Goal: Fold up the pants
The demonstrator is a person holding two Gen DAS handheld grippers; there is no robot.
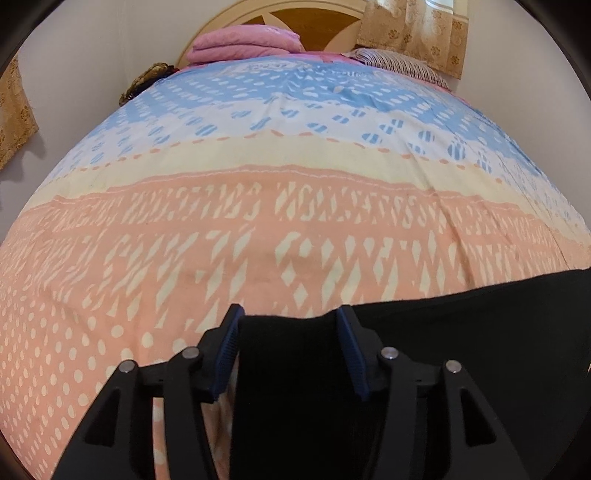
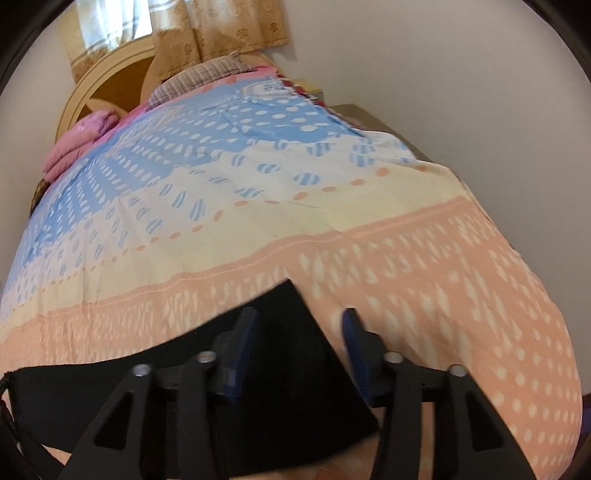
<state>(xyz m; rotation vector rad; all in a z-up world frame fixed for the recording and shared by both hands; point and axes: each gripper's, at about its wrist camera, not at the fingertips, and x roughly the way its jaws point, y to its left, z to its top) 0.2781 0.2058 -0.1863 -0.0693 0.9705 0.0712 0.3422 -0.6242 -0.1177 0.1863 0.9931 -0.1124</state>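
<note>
Black pants (image 1: 461, 332) lie flat on the patterned bedsheet (image 1: 295, 221), near its front edge. In the left wrist view their upper edge runs from the left gripper (image 1: 289, 312) off to the right. That gripper stands open over the pants, with black cloth filling the gap between its blue pads (image 1: 225, 354). In the right wrist view a corner of the pants (image 2: 288, 369) points up the bed. The right gripper (image 2: 300, 314) is open over this corner; its left finger is above the cloth and its right finger above bare sheet (image 2: 406, 258).
A folded pink blanket (image 1: 245, 42) and a striped pillow (image 1: 399, 62) lie at the head of the bed by the wooden headboard (image 1: 314, 18). Curtains (image 1: 410, 33) hang behind. The bed's right side (image 2: 554, 332) drops off close to the right gripper.
</note>
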